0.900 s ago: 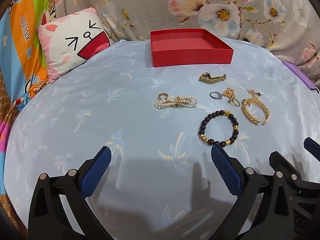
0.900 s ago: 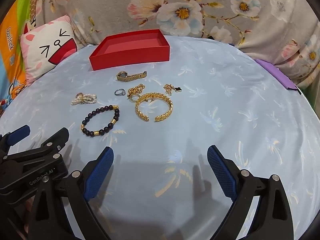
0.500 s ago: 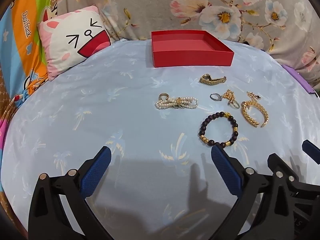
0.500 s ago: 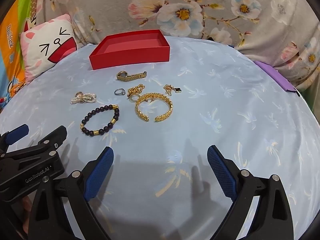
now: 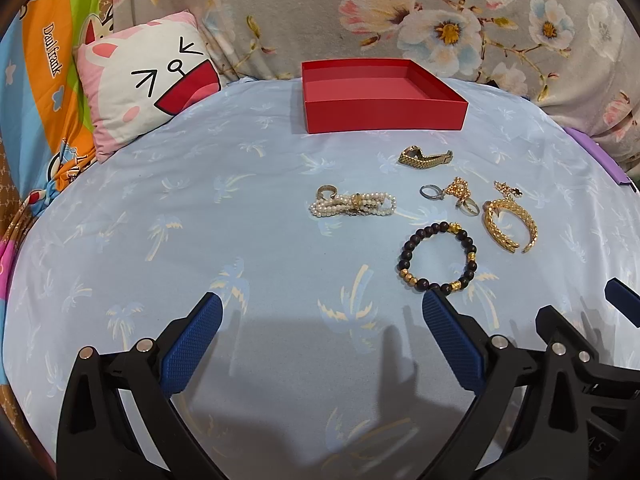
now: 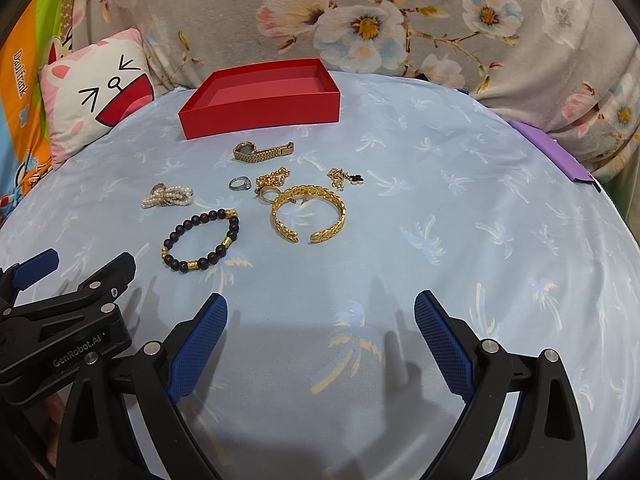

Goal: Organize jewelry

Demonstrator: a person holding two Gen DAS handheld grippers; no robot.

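Jewelry (image 5: pixel 438 258) lies beyond the open hand-held gripper (image 5: pixel 320 320).

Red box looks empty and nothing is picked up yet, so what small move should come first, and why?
Probably ease the left hand-held gripper forward over the dark bead bracelet. It lies nearest, apart from the other pieces; both hand-held grippers are open and empty, and the red box holds nothing.

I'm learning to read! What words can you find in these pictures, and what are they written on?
"Daulfrank", as best it reads: on the orange stripe of the colourful cloth beside the cat-face pillow.
"GenRobot.AI": on the black body of the left gripper, seen from the right wrist.
"AS": the end of a cut-off word on the right gripper; the rest is out of view.
The red box shows no writing.
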